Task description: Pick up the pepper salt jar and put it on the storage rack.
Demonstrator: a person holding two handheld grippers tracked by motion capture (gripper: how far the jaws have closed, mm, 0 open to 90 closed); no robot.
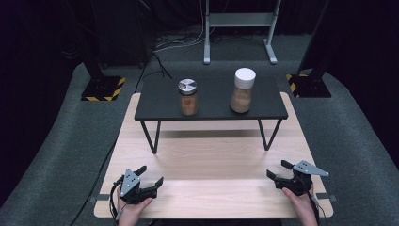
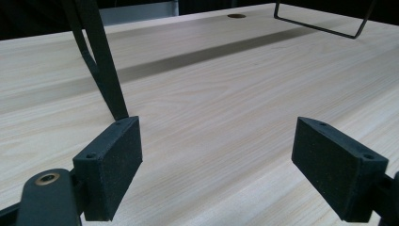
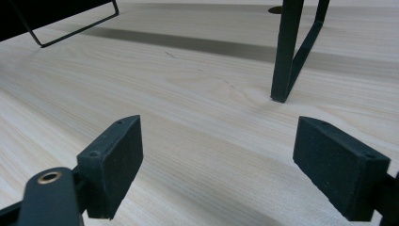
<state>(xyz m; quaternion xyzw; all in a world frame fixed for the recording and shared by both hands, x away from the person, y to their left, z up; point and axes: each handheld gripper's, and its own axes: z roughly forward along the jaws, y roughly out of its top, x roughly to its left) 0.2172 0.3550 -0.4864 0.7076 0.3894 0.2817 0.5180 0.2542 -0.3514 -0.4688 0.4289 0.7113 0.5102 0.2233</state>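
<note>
Two spice jars stand on a low black shelf (image 1: 211,110) at the far side of the wooden table (image 1: 211,155). The left jar (image 1: 188,97) has a silver lid; the right jar (image 1: 243,91) is taller with a white lid. Both hold brown powder. My left gripper (image 1: 150,175) rests near the table's front left corner, open, nothing between its jaws (image 2: 219,165). My right gripper (image 1: 278,172) rests near the front right corner, open and empty too (image 3: 219,165). Both point toward the shelf, well short of it.
The shelf's thin black wire legs (image 1: 151,136) (image 1: 268,135) stand on the table ahead of each gripper (image 2: 106,70) (image 3: 287,52). Beyond the table lie grey carpet, a metal stand base (image 1: 240,28), cables and yellow-black striped floor plates (image 1: 103,88).
</note>
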